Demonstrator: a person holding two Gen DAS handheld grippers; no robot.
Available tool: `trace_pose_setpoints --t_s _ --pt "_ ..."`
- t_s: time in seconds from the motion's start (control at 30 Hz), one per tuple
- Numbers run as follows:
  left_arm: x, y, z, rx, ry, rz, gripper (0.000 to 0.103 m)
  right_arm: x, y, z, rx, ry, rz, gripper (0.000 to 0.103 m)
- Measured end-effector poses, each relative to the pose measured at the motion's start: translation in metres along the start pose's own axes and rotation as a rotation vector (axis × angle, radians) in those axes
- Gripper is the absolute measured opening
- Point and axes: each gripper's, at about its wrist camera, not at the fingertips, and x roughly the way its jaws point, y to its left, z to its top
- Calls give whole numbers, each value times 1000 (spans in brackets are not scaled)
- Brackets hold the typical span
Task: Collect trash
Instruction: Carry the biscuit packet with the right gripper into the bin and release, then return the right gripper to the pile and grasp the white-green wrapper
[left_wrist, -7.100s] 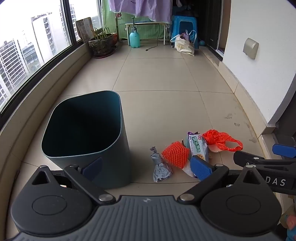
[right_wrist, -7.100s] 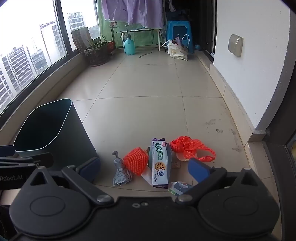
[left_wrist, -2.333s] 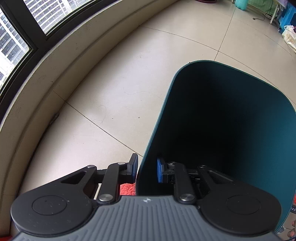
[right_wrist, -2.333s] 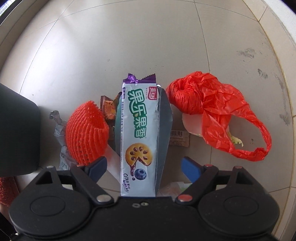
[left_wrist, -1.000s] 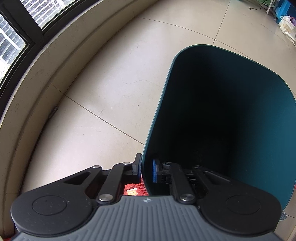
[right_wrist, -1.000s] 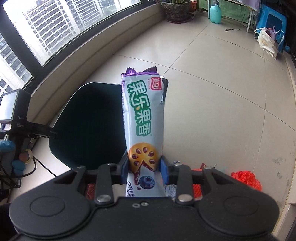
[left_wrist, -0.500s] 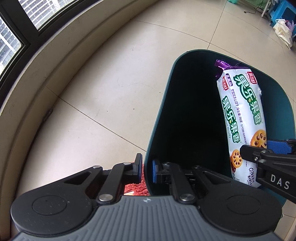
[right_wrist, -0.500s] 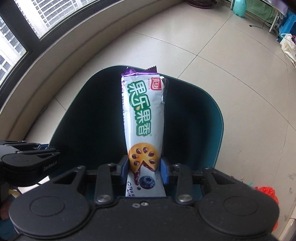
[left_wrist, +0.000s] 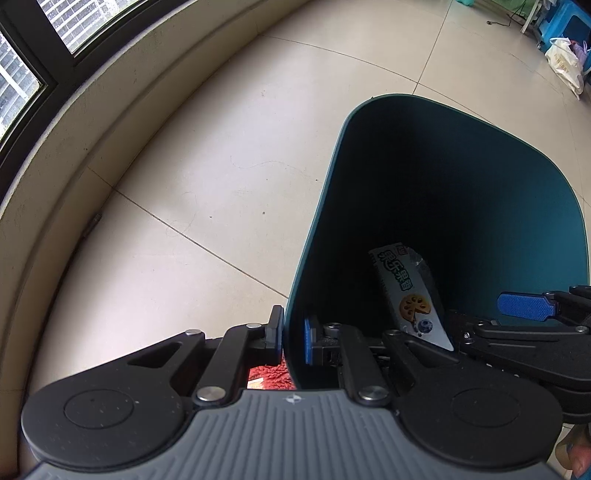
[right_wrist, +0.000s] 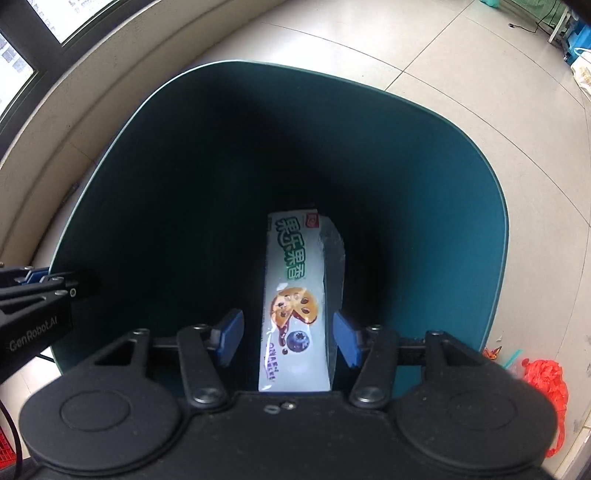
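Biscuit packet (right_wrist: 295, 306) loose below hand-held gripper (right_wrist: 288, 338)

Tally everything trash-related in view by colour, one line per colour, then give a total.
Teal: 1, the bin
White: 1, the biscuit wrapper inside the bin
Red: 1, the plastic bag on the floor beside the bin
Total: 3

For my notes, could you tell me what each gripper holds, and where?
The left gripper pinches the bin wall at its rim; the right gripper holds nothing.
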Motion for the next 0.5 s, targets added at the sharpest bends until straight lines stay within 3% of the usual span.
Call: trace_pose_setpoints --t_s 0.5 --pt "2 -14 -4 32 -10 52 10 -102 -54 -56 2 -148 44 63"
